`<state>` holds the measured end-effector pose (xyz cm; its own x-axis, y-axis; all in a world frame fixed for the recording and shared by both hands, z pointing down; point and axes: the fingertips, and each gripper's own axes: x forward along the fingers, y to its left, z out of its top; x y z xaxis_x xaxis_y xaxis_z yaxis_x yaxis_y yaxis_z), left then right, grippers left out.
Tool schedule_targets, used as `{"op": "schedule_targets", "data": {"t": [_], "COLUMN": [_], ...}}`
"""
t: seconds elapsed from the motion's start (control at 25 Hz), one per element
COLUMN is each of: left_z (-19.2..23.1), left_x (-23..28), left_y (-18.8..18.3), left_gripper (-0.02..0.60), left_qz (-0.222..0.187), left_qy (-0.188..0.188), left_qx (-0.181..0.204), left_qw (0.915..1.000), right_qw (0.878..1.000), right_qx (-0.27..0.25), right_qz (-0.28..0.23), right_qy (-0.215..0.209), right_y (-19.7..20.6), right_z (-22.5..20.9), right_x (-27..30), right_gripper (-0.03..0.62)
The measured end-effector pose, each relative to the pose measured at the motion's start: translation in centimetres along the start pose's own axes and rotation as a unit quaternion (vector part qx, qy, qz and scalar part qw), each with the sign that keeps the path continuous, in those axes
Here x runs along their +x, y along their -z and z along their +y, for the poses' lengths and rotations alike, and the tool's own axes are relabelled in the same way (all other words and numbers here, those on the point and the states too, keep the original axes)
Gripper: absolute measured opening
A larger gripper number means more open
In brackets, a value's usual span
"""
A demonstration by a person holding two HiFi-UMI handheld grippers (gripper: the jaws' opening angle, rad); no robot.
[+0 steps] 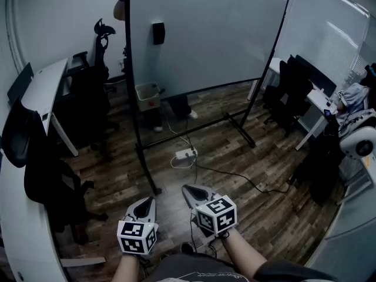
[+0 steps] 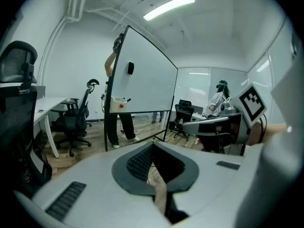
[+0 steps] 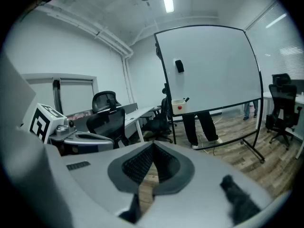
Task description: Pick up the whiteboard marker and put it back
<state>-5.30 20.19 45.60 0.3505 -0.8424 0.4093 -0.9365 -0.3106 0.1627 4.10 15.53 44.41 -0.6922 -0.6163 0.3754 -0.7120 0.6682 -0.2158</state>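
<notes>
In the head view, a dark plank floor (image 1: 247, 175) ran under a rolling whiteboard (image 1: 205, 34). A white worktop (image 1: 44, 90) and office chairs stood along the left wall, and a power strip (image 1: 185, 153) lay on the floor in front of the board. A black eraser (image 1: 158, 33) clung to the board, and a beige box (image 1: 147, 97) hung at its lower edge near the left corner. A person's legs (image 1: 176, 106) showed behind the board. My left hand-held gripper (image 1: 148, 203) and right hand-held gripper (image 1: 189, 190) hovered over the floor, well apart from the board. The marker was too small to make out here.

In the left gripper view, my jaws (image 2: 153, 146) were pressed together with nothing between them. Beyond them the whiteboard marker (image 2: 127, 99) stuck out of the box (image 2: 119, 106), its upper end leaning right.

In the right gripper view, those jaws (image 3: 153, 145) were also pressed together and empty. The marker (image 3: 186, 99) stood in the box's (image 3: 178, 107) right corner. Its long axis ran near upright and tilted, with the free end pointing up and to the right.
</notes>
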Motion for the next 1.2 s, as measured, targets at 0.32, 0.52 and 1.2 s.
{"op": "schedule_targets", "data": {"t": [0.32, 0.52, 1.2], "left_z": [-0.3, -0.4, 0.4], "left_x": [-1.2, -1.8, -3.3], "left_y": [0.6, 0.7, 1.9], "left_gripper": [0.012, 0.012, 0.013], "left_qz": [-0.004, -0.007, -0.003], "left_qy": [0.003, 0.008, 0.046], "left_qx": [-0.003, -0.001, 0.008], "left_qw": [1.0000, 0.9999, 0.9989], "right_qw": [1.000, 1.000, 0.998], "right_qx": [-0.005, -0.002, 0.023], "right_qz": [0.013, 0.010, -0.029], "right_qy": [-0.009, -0.003, 0.043], "right_y": [1.7, 2.0, 1.1], "right_z": [1.3, 1.8, 2.9], "right_x": [-0.7, -1.1, -1.3], "right_gripper": [0.021, 0.021, 0.023]}}
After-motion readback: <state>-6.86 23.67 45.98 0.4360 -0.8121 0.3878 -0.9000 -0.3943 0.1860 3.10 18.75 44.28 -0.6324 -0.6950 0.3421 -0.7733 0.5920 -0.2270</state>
